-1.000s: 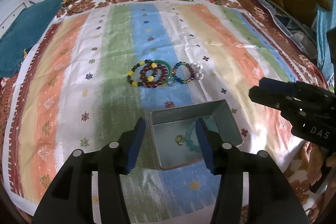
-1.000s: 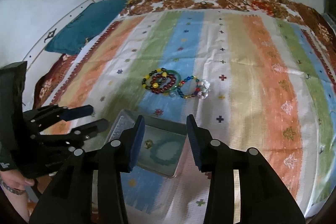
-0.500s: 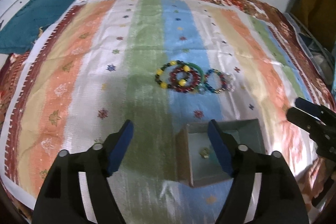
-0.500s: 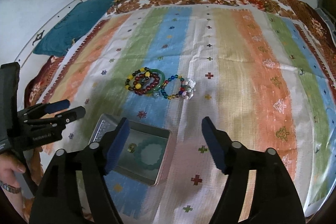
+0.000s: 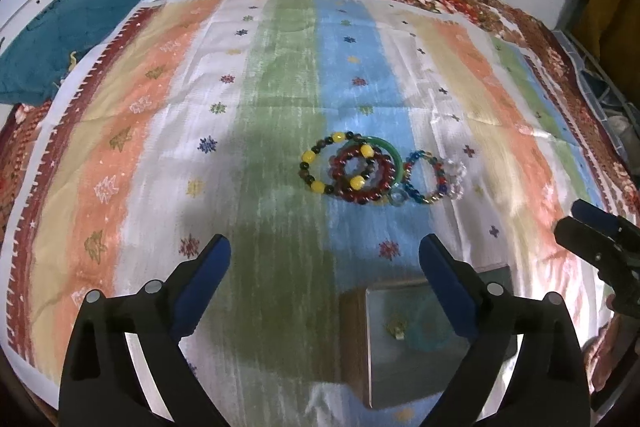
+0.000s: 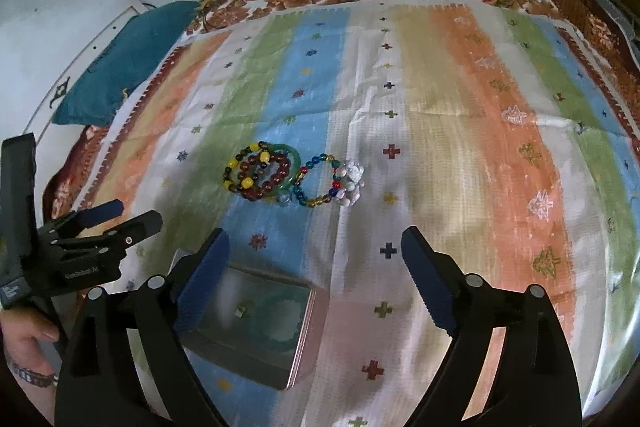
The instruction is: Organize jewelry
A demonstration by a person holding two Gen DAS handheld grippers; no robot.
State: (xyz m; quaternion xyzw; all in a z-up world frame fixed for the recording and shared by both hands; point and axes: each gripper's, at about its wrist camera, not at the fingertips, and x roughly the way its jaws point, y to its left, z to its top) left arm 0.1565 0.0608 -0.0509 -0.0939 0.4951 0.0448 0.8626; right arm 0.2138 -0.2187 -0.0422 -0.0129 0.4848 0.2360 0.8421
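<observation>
Beaded round bracelets (image 5: pixel 380 171), rectangular metal tin (image 6: pixel 256 327)

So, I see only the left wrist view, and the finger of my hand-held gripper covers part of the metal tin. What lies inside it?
Observer: The right wrist view shows the tin uncovered. It holds a teal bead bracelet, a whole ring, with a small charm beside it.
Operator: And the right hand-held gripper? I see only its tip.
Observer: The right hand-held gripper has its jaws wide apart and holds nothing.
</observation>
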